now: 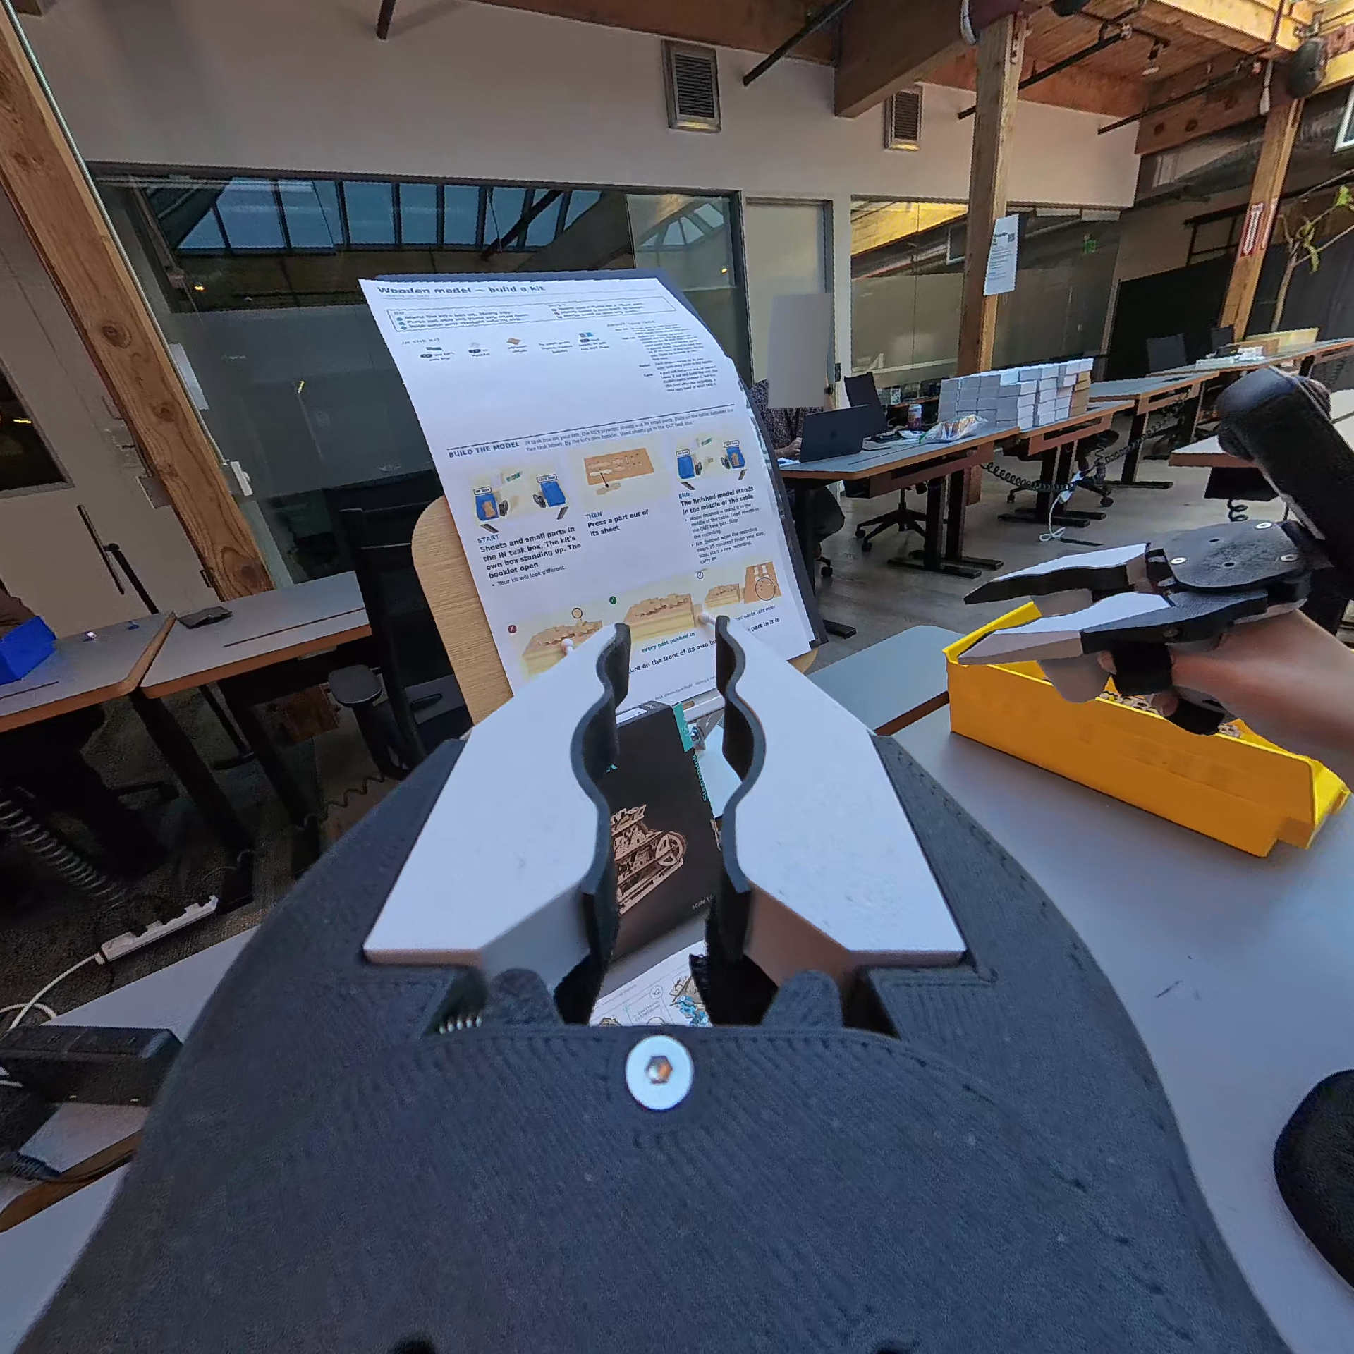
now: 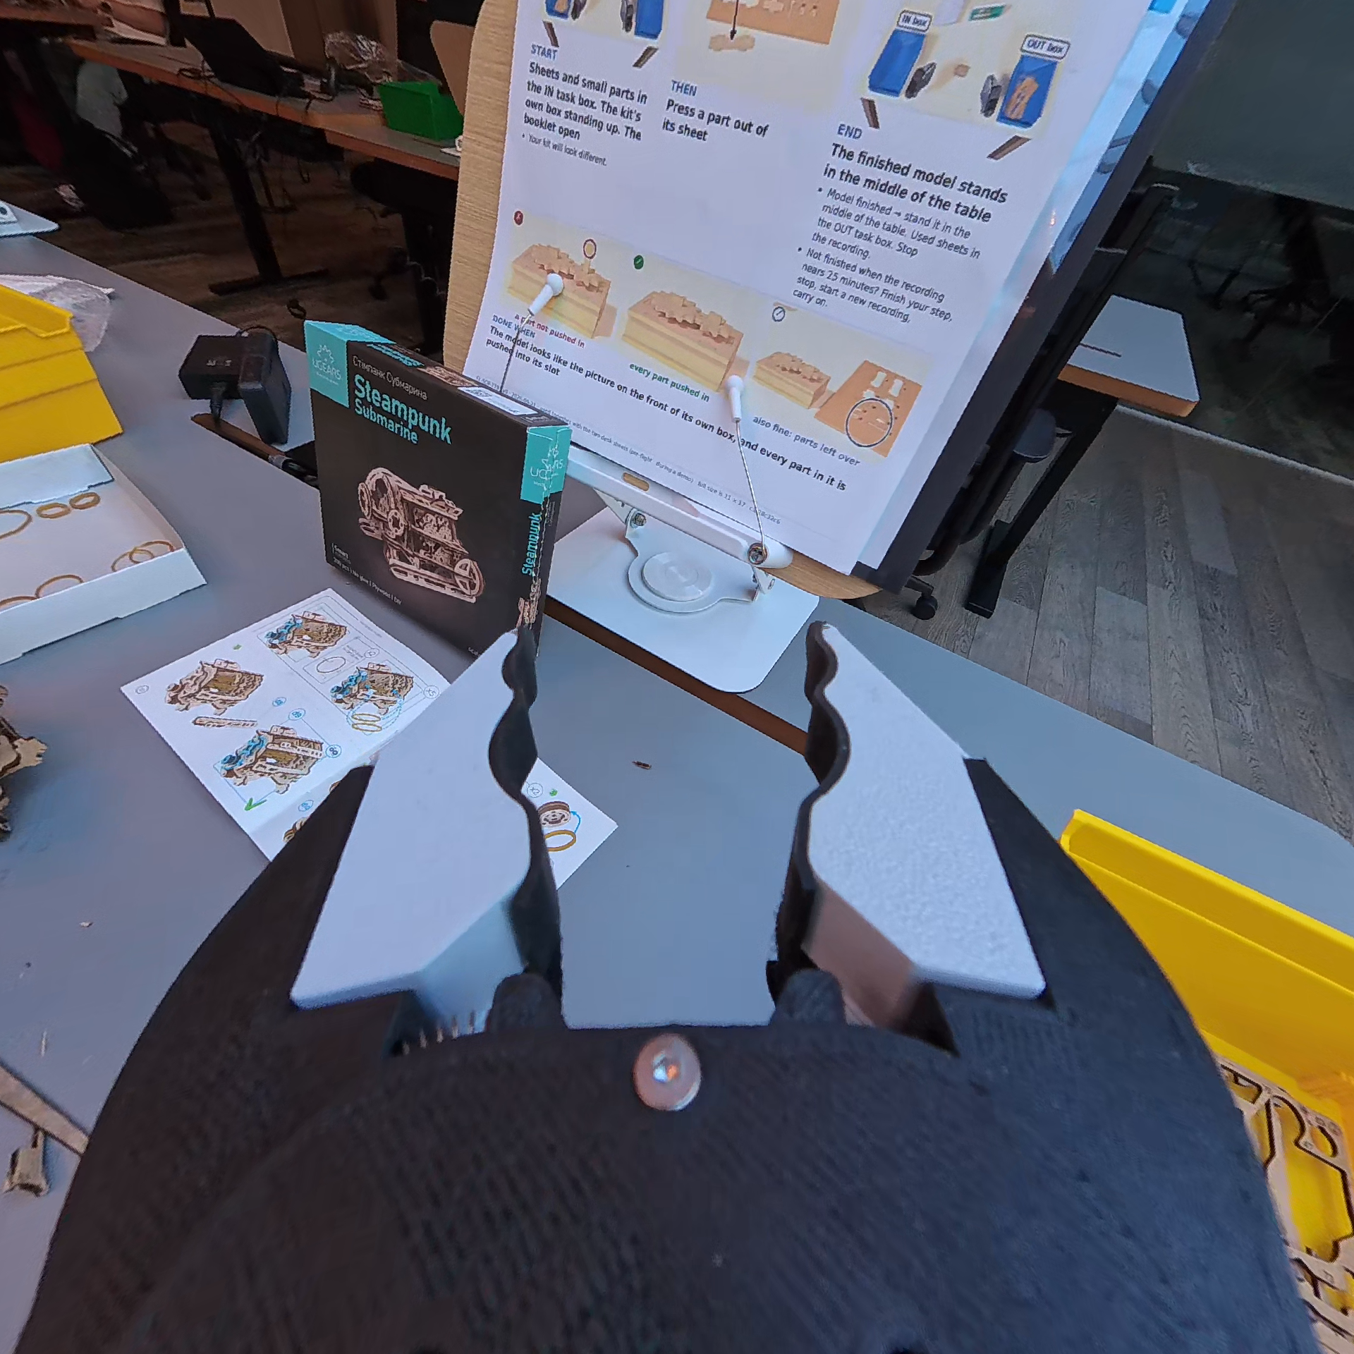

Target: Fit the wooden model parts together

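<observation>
My left gripper (image 1: pixel 672 637) is partly open and empty, held above the grey table (image 1: pixel 1099 989) and pointing at the black kit box (image 1: pixel 652 828). My right gripper (image 2: pixel 670 641) is wide open and empty above bare table. In the left wrist view it (image 1: pixel 967 629) hovers over the yellow bin (image 1: pixel 1099 747). That bin (image 2: pixel 1245 974) holds plywood part sheets (image 2: pixel 1289 1158). The kit box (image 2: pixel 432 498) stands upright, with the open booklet (image 2: pixel 293 703) lying in front of it. A partly built wooden model (image 2: pixel 15 755) shows at the left edge.
An instruction sheet (image 2: pixel 733 220) leans on a white stand (image 2: pixel 681 608) behind the box. A white tray (image 2: pixel 110 586) with rubber bands and a second yellow bin (image 2: pixel 44 381) sit at the left. A black power adapter (image 2: pixel 234 374) lies behind. Wood scraps (image 2: pixel 29 1165) lie near left. Tip to tip, the grippers are about 30 cm apart. From the left gripper's tips to the partly built wooden model (image 2: pixel 15 755) is close to 30 cm.
</observation>
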A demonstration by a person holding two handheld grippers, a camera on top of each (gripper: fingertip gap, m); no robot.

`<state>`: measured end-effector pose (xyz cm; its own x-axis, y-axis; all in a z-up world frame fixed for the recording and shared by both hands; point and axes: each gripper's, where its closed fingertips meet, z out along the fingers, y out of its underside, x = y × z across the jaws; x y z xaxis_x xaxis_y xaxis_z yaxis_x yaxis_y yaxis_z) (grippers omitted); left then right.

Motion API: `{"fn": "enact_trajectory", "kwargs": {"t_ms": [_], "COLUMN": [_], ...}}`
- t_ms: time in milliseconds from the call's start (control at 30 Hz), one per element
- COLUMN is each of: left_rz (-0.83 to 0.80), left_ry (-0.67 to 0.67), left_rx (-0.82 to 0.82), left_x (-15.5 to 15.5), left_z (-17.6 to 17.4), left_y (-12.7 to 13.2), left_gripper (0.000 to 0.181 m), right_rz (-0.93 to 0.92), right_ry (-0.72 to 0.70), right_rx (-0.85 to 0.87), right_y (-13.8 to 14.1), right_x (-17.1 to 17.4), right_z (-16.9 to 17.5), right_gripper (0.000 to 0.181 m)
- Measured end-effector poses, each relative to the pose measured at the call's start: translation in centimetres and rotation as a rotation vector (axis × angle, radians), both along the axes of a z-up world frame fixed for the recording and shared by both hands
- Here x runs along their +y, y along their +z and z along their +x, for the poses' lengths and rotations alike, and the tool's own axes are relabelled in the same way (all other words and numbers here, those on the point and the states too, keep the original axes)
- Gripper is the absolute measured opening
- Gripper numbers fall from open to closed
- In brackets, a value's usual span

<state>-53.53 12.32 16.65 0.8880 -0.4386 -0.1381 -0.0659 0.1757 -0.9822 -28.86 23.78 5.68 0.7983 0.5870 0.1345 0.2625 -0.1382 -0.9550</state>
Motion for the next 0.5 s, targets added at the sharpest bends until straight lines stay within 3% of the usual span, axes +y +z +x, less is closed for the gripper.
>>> {"fn": "enact_trajectory", "kwargs": {"t_ms": [500], "left_rz": [-0.024], "left_ry": [-0.006], "left_rx": [0.033], "left_x": [0.2], "left_z": [0.4], "left_y": [-0.6], "left_gripper": [0.022], "right_rz": [0.055], "right_ry": [0.028], "right_rx": [-0.079], "right_y": [0.4], "right_x": [-0.9], "right_z": [-1.1], "right_gripper": [0.074]}}
